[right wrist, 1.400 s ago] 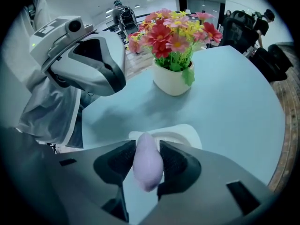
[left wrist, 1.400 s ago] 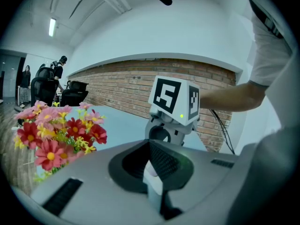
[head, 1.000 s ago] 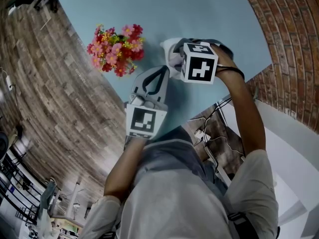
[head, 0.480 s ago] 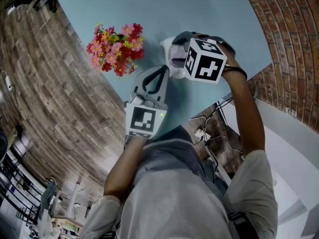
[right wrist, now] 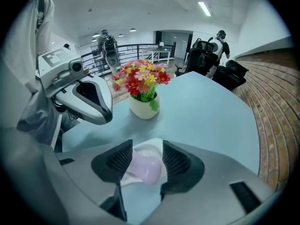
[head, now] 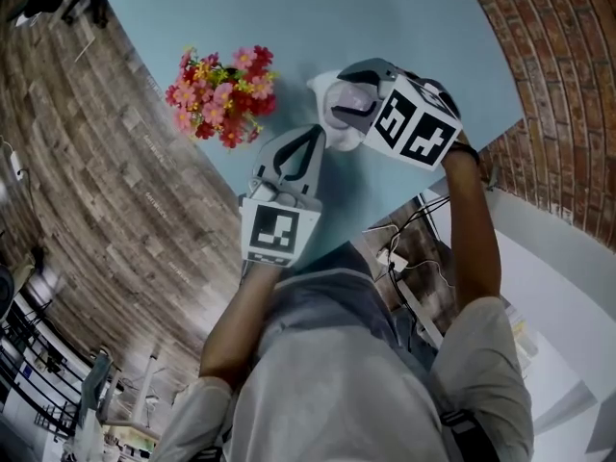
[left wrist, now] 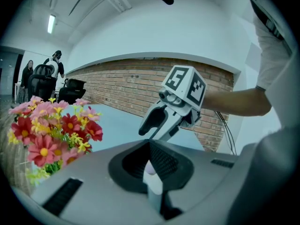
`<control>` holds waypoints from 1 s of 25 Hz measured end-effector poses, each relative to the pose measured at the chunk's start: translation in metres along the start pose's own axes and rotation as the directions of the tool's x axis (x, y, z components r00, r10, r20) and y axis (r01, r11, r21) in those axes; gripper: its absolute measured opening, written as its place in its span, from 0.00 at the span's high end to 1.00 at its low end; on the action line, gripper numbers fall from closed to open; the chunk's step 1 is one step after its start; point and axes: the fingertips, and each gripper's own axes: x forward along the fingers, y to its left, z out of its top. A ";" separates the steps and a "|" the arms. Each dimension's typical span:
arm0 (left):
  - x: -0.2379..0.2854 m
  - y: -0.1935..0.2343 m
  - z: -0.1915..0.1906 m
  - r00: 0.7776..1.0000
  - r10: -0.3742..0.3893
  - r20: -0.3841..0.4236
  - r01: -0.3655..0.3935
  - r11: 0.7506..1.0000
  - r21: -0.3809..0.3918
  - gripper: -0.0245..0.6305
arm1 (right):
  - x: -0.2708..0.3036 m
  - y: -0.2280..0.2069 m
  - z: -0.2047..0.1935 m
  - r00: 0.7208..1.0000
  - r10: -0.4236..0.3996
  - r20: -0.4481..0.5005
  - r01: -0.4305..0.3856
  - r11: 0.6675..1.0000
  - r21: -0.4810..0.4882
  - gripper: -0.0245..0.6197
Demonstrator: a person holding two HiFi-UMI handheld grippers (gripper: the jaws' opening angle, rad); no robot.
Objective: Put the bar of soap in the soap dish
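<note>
Soap (right wrist: 146, 170) in dish (right wrist: 151, 146) beneath right gripper (right wrist: 145, 157)

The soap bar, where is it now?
In the right gripper view the soap bar lies in the white soap dish at bottom centre, nearer than the flower pot.

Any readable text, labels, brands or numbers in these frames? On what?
No readable words, brands or numbers in any view.
left marker cube: black-and-white square pattern only, no letters.
right marker cube: pattern only, no letters.
soap, soap dish, flower pot: no print visible.
</note>
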 end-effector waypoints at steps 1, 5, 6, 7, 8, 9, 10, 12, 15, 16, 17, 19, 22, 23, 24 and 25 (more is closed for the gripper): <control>0.000 0.000 0.001 1.000 0.000 0.001 0.000 1.000 0.001 0.96 | -0.002 0.002 -0.002 1.000 -0.010 0.007 0.010 1.000 0.009 0.64; -0.001 -0.002 0.005 1.000 0.006 0.007 -0.006 1.000 0.006 0.96 | -0.015 0.009 0.001 0.994 -0.078 0.078 0.075 0.997 0.034 0.75; -0.001 -0.003 0.006 1.000 0.009 0.010 -0.009 1.000 0.005 0.96 | -0.019 0.012 0.002 0.990 -0.097 0.099 0.093 0.995 0.045 0.79; -0.002 -0.003 0.007 1.000 0.013 0.014 -0.013 1.000 0.004 0.96 | -0.023 0.015 0.004 0.986 -0.117 0.118 0.111 0.992 0.056 0.82; -0.002 -0.004 0.009 1.000 0.017 0.018 -0.018 1.000 0.004 0.96 | -0.027 0.019 0.005 0.981 -0.137 0.139 0.129 0.989 0.068 0.84; -0.003 -0.004 0.012 0.999 0.022 0.023 -0.022 1.000 0.005 0.96 | -0.031 0.022 0.008 0.974 -0.159 0.161 0.148 0.986 0.079 0.85; -0.003 -0.005 0.014 0.999 0.027 0.029 -0.027 1.000 0.007 0.96 | -0.035 0.025 0.011 0.965 -0.184 0.188 0.168 0.981 0.095 0.86; -0.005 -0.008 0.020 0.999 0.035 0.041 -0.035 0.999 0.005 0.96 | -0.047 0.029 0.018 0.936 -0.246 0.253 0.214 0.966 0.148 0.89; -0.008 -0.013 0.030 0.997 0.050 0.063 -0.050 0.999 -0.004 0.96 | -0.072 0.035 0.027 0.864 -0.356 0.356 0.271 0.925 0.265 0.92; -0.009 -0.015 0.033 0.996 0.055 0.071 -0.054 0.998 -0.013 0.96 | -0.081 0.036 0.029 0.835 -0.392 0.386 0.281 0.907 0.313 0.93; -0.011 -0.018 0.037 0.995 0.061 0.078 -0.059 0.998 -0.024 0.96 | -0.090 0.037 0.030 0.806 -0.426 0.411 0.286 0.889 0.359 0.93; -0.013 -0.023 0.045 0.993 0.069 0.093 -0.066 0.997 -0.032 0.96 | -0.106 0.041 0.030 0.758 -0.480 0.443 0.288 0.854 0.434 0.94; -0.019 -0.034 0.058 0.990 0.080 0.115 -0.076 0.996 -0.039 0.96 | -0.123 0.052 0.027 0.722 -0.515 0.463 0.286 0.831 0.477 0.94; -0.021 -0.037 0.062 0.989 0.087 0.120 -0.082 0.996 -0.046 0.96 | -0.128 0.056 0.026 0.717 -0.518 0.466 0.286 0.828 0.481 0.94; -0.023 -0.040 0.067 0.988 0.093 0.126 -0.088 0.995 -0.050 0.96 | -0.131 0.060 0.026 0.712 -0.523 0.468 0.286 0.825 0.488 0.94; -0.025 -0.042 0.070 0.987 0.098 0.131 -0.093 0.994 -0.049 0.96 | -0.135 0.063 0.025 0.707 -0.530 0.469 0.286 0.820 0.496 0.94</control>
